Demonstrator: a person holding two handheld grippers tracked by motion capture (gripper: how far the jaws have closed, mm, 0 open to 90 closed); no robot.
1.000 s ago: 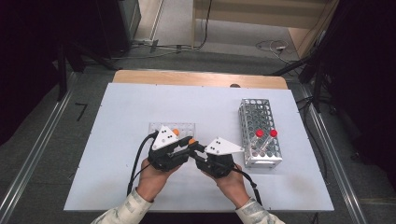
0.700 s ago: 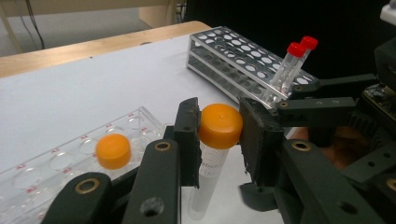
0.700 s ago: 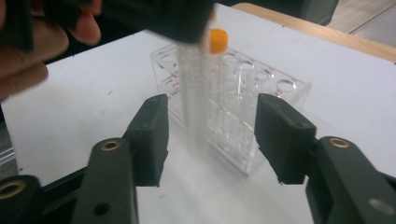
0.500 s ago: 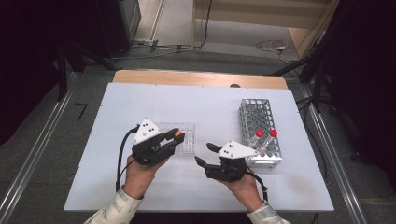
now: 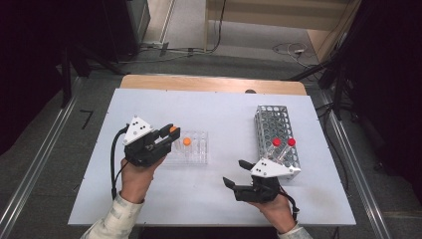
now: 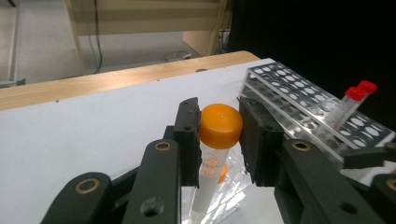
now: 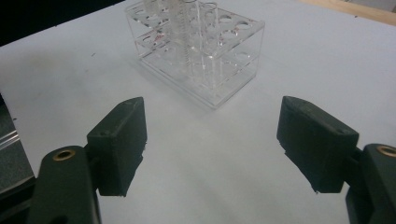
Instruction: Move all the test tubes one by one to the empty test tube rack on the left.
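The left gripper [image 6: 218, 140] has its jaws clamped on a tube [image 6: 212, 161] with an orange cap. The cap sits right between the two jaws, and the clear body hangs down below them. There is some orange print on the body. In the high view the left gripper [image 5: 169, 135] holds the tube just at the near end of the clear rack [image 5: 196, 154], a bit above it.

The right gripper [image 7: 212, 144] has its jaws wide apart, and they have just been opening. Nothing is between them. Ahead of them on the white worktop [image 7: 327, 60] stands the clear rack [image 7: 201, 56].

One orange-capped tube [image 5: 186, 141] already stands in the clear rack, so that part looks done. The tube in the left jaws is not yet in a hole, so I think it goes in next. It has to stay upright and line up with a free hole.

Off to the side of the right gripper [image 5: 235, 173] is a metal rack [image 5: 273, 124] with two red-capped tubes [image 5: 281, 144] leaning in it. Those may be left to do, but I cannot tell.
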